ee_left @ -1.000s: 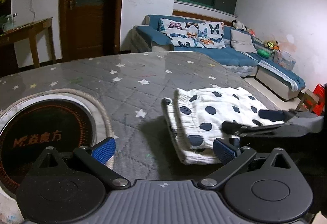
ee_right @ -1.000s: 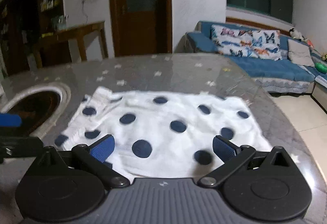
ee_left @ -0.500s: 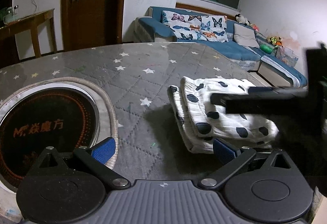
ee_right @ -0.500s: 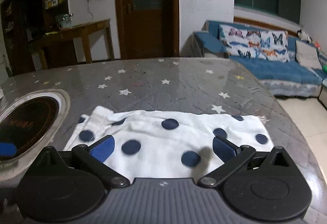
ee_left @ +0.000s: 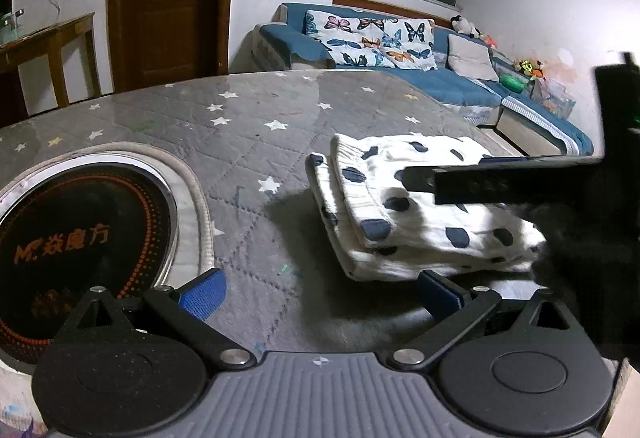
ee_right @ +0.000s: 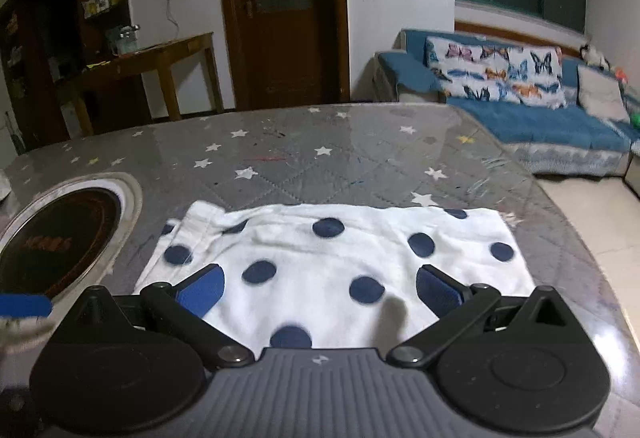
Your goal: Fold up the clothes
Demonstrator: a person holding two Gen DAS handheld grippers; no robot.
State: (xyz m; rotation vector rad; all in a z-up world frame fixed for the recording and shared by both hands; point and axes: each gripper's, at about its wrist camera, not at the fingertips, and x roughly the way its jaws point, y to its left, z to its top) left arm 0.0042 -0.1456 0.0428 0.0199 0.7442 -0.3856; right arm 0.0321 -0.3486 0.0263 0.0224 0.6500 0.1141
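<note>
— Going from the left, what is there?

— The round inset burner [ee_left: 80, 234], then the left gripper [ee_left: 320, 292], spread wide and empty above the table [ee_left: 248, 142].

— And the polka-dot garment [ee_right: 332, 266]?

— Folded, on the table to the right of it, long axis left to right. The right gripper [ee_right: 320, 294], also spread, is nearer, probably just above it.

— Any containers?

— None in view.

The left black two-finger gripper with blue pads [ee_left: 320, 296] was held low with its jaws spread wide and nothing between them, its right pad just beside the near edge of the folded white garment with navy dots [ee_left: 404, 198]. The right black two-finger gripper with blue pads [ee_right: 320, 288] hovered above that same garment, jaws likewise wide apart and empty, its fingers reaching across the cloth from the right.
</note>
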